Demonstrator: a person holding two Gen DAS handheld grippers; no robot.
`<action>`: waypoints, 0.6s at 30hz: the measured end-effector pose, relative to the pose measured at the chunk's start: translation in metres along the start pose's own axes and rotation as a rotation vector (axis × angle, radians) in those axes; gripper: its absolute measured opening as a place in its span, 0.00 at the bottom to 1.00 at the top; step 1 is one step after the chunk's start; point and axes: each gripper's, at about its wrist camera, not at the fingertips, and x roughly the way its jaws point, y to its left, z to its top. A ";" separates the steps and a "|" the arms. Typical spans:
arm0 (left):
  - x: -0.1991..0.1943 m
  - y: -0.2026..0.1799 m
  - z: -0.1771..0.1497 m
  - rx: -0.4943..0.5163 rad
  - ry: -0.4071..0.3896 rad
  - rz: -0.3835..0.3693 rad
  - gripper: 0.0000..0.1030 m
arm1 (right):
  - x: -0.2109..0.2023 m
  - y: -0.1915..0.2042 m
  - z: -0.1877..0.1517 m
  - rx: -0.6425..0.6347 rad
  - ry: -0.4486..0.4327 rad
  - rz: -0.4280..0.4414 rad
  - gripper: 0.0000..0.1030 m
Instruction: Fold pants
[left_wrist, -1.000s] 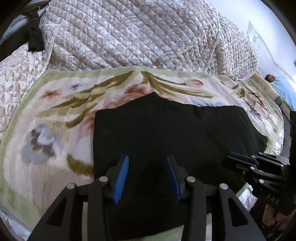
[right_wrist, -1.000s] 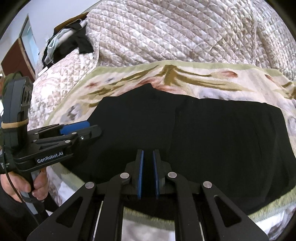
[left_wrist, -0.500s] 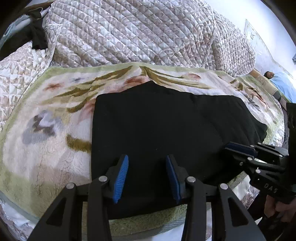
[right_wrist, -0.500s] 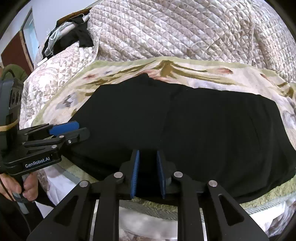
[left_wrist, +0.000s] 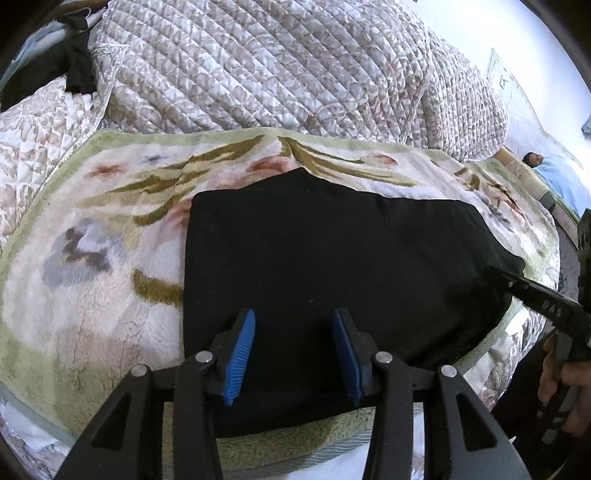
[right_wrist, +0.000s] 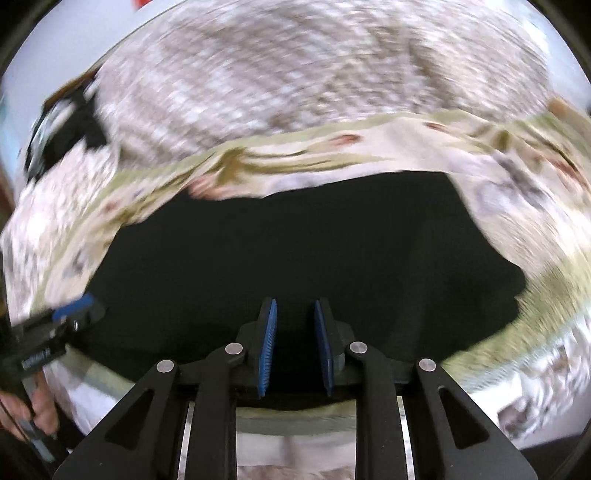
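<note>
Black folded fabric pants (left_wrist: 332, 266) flat on floral fleece blanket (left_wrist: 92, 258). Right gripper (right_wrist: 294, 332) jaws wider vs 0.5 s ago, released, view blurred; left gripper (left_wrist: 293, 343) unchanged, spread, empty.

Home bedroom: bed with floral fleece blanket (left_wrist: 92, 295), quilted bedspread (left_wrist: 277, 74) heaped at far side, clothes pile (left_wrist: 55, 62) far left.

My right wrist view was motion-smeared, so the quilt (right_wrist: 295, 74) lost its stitching. My left gripper (right_wrist: 79, 308) was cut off there, its jaws unreadable.
</note>
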 end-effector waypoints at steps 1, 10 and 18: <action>0.000 0.000 0.000 0.000 -0.001 0.000 0.45 | -0.003 -0.006 0.002 0.031 -0.005 -0.002 0.41; 0.000 -0.003 0.001 0.000 -0.002 -0.013 0.45 | -0.031 -0.056 -0.013 0.328 -0.027 -0.013 0.61; 0.000 -0.003 0.002 -0.001 -0.002 -0.011 0.45 | -0.015 -0.086 -0.012 0.471 -0.011 -0.002 0.62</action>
